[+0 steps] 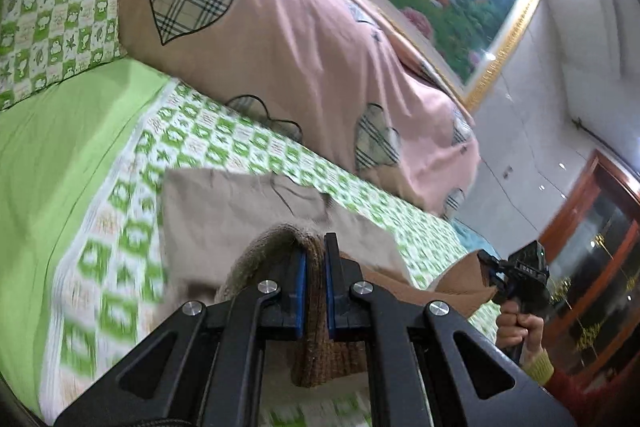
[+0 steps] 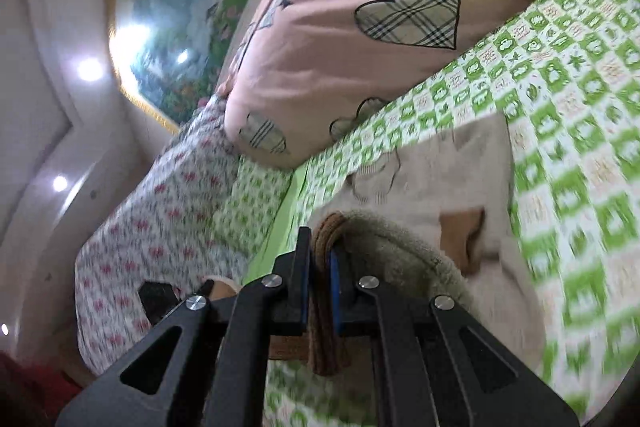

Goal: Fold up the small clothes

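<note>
Garment: a small brown knitted piece of clothing point(image 1: 316, 315), lifted above the bed, its ribbed edge pinched at two places and hanging between both grippers; a fuzzy grey-green part point(image 2: 400, 247) curls over beside the right gripper.
Left gripper point(image 1: 315, 279): closed on the ribbed brown edge, blue pads pressing it from both sides.
Right gripper point(image 2: 319, 267): closed on the same ribbed edge.
Beige cloth point(image 1: 224, 203): lies flat on the bedsheet, under the lifted garment.
Bedsheet point(image 1: 120, 227): green and white checks.
Quilt point(image 1: 280, 39): pink with plaid hearts, bunched behind the cloth.
Pillow point(image 1: 56, 27): green check, beside the quilt.
</note>
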{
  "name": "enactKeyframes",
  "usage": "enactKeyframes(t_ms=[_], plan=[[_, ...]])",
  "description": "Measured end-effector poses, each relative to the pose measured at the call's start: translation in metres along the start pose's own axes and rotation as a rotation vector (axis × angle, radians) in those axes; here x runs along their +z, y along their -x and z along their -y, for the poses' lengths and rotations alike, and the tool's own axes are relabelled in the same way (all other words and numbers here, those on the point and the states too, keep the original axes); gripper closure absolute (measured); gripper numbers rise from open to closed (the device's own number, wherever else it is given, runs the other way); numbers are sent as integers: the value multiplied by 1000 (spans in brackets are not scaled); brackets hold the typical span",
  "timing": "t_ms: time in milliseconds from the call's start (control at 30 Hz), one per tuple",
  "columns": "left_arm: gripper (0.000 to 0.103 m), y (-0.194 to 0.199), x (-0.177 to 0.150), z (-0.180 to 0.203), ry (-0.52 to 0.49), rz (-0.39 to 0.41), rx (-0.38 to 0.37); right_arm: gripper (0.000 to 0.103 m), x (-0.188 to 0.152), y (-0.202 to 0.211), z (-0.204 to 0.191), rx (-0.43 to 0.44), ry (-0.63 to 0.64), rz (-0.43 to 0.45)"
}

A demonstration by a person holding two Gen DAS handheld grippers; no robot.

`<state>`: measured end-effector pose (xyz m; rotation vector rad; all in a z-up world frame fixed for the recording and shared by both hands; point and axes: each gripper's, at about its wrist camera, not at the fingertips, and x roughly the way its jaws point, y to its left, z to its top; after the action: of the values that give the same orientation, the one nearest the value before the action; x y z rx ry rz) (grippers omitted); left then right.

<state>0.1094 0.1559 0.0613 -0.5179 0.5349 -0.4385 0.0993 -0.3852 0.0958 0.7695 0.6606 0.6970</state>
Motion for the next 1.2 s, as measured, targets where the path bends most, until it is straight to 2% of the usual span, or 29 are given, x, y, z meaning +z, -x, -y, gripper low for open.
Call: enactKeyframes(t_ms=[133, 367, 533, 667, 800, 867, 900, 933, 967, 1033, 1067, 1133, 1200], plan=[[97, -54, 24, -25, 19, -30, 36, 94, 27, -36, 25, -27, -39, -11], [97, -102, 38, -74, 107, -63, 89, 94, 52, -83, 77, -113, -99, -55], [97, -133, 33, -94, 124, -109, 151, 94, 60, -101, 101, -176, -120, -66], [97, -155, 25, -104, 124, -168, 205, 94, 57, -117, 116, -281, -126, -99], [95, -159, 22, -104, 126, -215, 238, 92, 54, -116, 128, -284, -182, -99], [94, -143, 17, -90, 98, -212, 241, 87, 53, -105, 125, -276, -195, -85], [93, -138, 13, -81, 72, -228, 244, 74, 53, -94, 119, -292, -187, -57], [93, -133, 8, -71, 48, -242, 238, 55, 51, -83, 113, -314, -171, -26], [93, -128, 2, -60, 32, -254, 223, 48, 49, -74, 106, -336, -157, 2], [90, -125, -12, -36, 0, -287, 170, 47, 41, -59, 83, -340, -76, 35], [87, -129, -24, -19, -21, -320, 120, 47, 34, -61, 73, -325, -38, 19], [87, -144, -40, 3, -56, -396, 53, 47, 8, -88, 44, -247, 90, -141], [87, -169, -57, 20, -72, -484, 19, 47, -20, -122, 23, -275, 220, -300]])
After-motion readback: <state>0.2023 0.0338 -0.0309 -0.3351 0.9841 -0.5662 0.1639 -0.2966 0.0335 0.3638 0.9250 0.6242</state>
